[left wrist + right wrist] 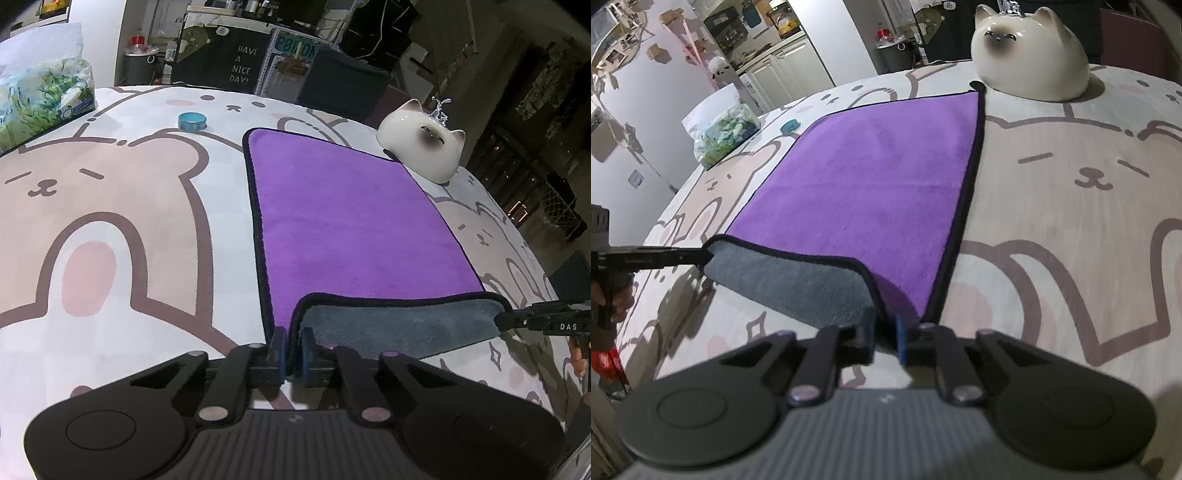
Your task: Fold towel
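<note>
**Near edge lifted, fold just beginning**

Going left to right across the left wrist view, a tissue pack (44, 92) is sitting at the far left of the table, and a small blue tin (192, 121) is lying beyond it on the cartoon-print tablecloth (110, 229). Next comes the towel (347, 218), spread purple side up with its black-bound edges flat on the cloth. At the far right corner of the towel a ceramic cat (424, 147) is standing just beside the hem; whether it is touching the hem cannot be told.

The left gripper (292, 350) is pinching the near left corner of the towel, its 2 jaws narrowed onto the black hem. The right gripper (884, 332) is doing the same at the near right corner, jaws close together with the hem running between them; in the left view its tip is showing at the right end of the lifted edge.

Between the 2 corners the near edge is rising off the table and turning over, so a strip of the grey underside (790, 284) is facing up.

As a judgement, the task is at an early stage: both corners are gripped and raised, but no fold is laid. What is left is carrying the near edge over to the far edge, by the cat, aligning the hems, releasing, and possibly a 2nd fold.
</note>
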`<state>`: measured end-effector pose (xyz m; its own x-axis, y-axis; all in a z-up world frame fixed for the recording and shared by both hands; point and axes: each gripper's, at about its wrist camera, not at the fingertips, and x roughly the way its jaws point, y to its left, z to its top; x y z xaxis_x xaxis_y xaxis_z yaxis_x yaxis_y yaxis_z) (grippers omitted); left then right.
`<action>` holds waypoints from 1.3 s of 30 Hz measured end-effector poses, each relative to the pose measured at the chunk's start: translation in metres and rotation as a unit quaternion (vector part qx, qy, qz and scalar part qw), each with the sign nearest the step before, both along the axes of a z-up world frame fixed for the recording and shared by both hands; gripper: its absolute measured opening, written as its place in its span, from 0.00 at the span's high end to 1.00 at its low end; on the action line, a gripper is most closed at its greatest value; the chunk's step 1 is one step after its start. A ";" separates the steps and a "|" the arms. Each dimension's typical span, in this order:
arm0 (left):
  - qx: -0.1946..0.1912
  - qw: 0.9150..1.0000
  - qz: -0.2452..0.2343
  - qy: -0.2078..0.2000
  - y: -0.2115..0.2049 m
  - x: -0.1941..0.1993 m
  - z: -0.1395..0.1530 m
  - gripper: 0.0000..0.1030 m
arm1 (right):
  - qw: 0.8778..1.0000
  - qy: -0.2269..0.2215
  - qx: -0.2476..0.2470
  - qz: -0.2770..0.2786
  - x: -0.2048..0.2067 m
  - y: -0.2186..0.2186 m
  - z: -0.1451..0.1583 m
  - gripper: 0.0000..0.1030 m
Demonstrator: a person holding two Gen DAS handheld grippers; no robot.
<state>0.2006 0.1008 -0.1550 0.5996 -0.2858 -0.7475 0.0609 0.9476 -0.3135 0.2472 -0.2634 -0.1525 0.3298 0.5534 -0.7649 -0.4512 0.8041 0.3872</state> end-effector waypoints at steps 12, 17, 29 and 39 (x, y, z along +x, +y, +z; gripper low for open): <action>0.011 1.000 -0.001 -0.004 -0.002 0.000 0.007 0.96 | 1.000 -0.017 -0.005 0.003 0.000 0.000 0.008 0.94; 0.011 1.000 0.004 -0.006 -0.002 0.006 0.015 0.96 | 1.000 -0.026 -0.004 -0.007 0.005 -0.001 0.014 0.95; 0.018 0.999 0.009 -0.034 -0.001 0.031 0.041 0.96 | 0.998 -0.065 -0.005 -0.009 0.024 0.004 0.037 0.95; 0.031 0.998 0.011 -0.060 0.002 0.070 0.056 0.96 | 0.995 -0.098 0.010 -0.018 0.057 0.005 0.057 0.95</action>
